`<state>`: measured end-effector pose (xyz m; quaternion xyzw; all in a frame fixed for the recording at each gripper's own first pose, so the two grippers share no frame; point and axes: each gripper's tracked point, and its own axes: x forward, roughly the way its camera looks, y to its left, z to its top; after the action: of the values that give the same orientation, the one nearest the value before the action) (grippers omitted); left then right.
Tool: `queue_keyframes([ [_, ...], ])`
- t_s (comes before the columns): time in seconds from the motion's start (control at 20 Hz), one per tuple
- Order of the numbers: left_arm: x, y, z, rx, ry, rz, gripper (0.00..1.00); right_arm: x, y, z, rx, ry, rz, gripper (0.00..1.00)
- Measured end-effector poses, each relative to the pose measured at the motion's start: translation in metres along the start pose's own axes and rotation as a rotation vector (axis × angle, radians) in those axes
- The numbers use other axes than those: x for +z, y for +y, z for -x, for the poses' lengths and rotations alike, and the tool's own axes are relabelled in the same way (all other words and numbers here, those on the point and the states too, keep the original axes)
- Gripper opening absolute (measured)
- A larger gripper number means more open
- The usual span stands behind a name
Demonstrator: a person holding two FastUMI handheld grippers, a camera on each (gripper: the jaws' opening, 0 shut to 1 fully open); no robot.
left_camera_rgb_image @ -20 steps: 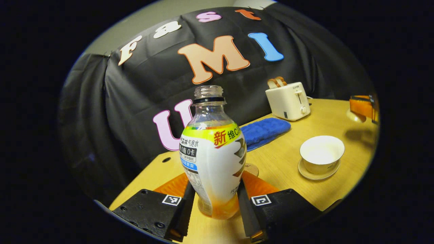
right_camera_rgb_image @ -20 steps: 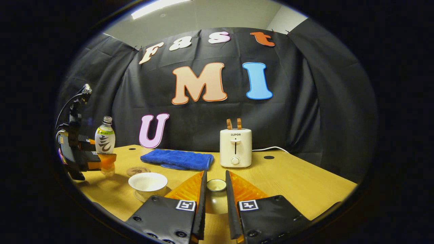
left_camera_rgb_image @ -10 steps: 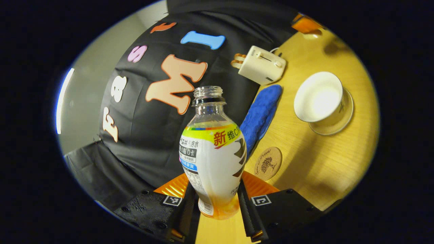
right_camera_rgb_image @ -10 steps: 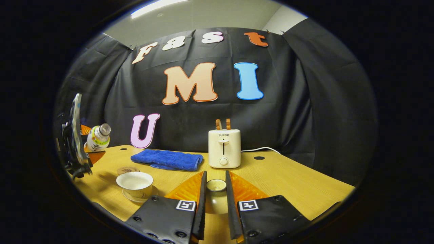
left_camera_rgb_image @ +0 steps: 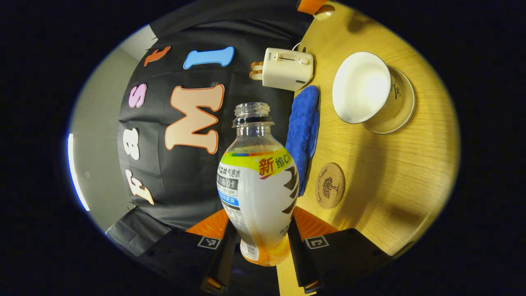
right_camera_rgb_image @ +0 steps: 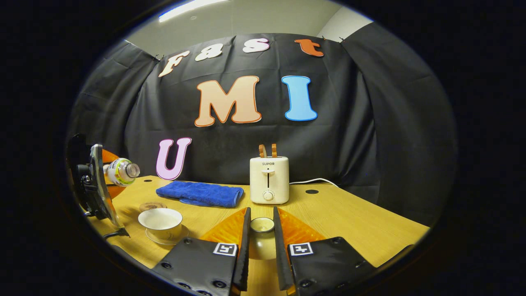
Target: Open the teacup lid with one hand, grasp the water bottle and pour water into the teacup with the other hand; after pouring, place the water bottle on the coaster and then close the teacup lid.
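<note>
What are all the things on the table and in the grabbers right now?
Water bottle: 1, clear with a white, yellow and orange label, no cap, tipped on its side above the table's left end, held in the left gripper.
Teacup: 1, white, open, on its saucer near the front left.
Teacup lid: 1, white, between the right gripper's fingers.
Coaster: 1, brown cork, bare, behind the teacup.
Towel: 1, blue, folded, near the wall.
Toaster: 1, cream, two toast slices sticking up, right of the towel.
Table: 1, light wood.
Left gripper: 1, shut on the bottle.
Right gripper: 1, shut on the lid.
</note>
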<state>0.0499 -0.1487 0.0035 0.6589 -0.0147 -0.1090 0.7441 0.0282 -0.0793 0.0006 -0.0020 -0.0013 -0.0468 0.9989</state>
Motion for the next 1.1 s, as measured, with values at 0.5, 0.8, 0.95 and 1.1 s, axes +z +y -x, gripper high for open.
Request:
queue_keyframes([
  [0.5, 0.001, 0.006, 0.001, -0.001, -0.005, -0.220, 0.59, 0.000, 0.000, 0.000, 0.000, 0.001, -0.001, 0.32],
  [0.8, 0.001, 0.009, 0.003, -0.004, -0.009, -0.321, 0.57, 0.000, 0.000, 0.000, 0.000, 0.001, -0.001, 0.32],
  [0.95, 0.003, 0.012, 0.004, -0.001, -0.015, -0.360, 0.57, 0.000, 0.000, 0.000, 0.000, 0.001, -0.001, 0.32],
  [1.1, 0.002, 0.010, 0.004, -0.010, -0.008, -0.389, 0.57, 0.001, 0.000, 0.001, 0.000, 0.001, -0.001, 0.32],
])
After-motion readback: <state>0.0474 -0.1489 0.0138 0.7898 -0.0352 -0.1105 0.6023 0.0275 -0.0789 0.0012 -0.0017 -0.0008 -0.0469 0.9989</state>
